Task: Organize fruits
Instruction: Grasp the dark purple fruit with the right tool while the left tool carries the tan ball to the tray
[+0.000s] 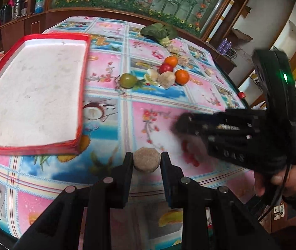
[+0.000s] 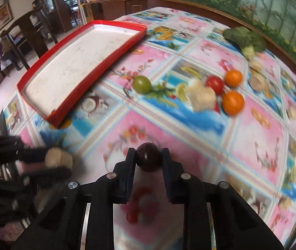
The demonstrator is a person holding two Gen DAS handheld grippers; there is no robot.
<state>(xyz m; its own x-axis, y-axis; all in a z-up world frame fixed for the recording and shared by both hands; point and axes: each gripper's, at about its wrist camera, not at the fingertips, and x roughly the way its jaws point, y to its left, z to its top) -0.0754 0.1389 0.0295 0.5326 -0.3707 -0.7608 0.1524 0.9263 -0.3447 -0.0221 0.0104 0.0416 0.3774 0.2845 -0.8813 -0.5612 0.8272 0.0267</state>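
- My left hand-held gripper (image 1: 147,161) clamps a beige round lump (image 1: 147,160) above the worktop (image 1: 114,112).
- My right hand-held gripper (image 2: 148,158) grips a dark plum (image 2: 148,159); red tray (image 2: 81,87) sits well apart, left.

Left gripper (image 1: 147,160), angled down toward the table (image 1: 127,112), jaws clamped on a tan round piece (image 1: 147,162). Right gripper (image 2: 148,156), likewise angled toward the table, jaws clamped on a dark round fruit (image 2: 148,159).
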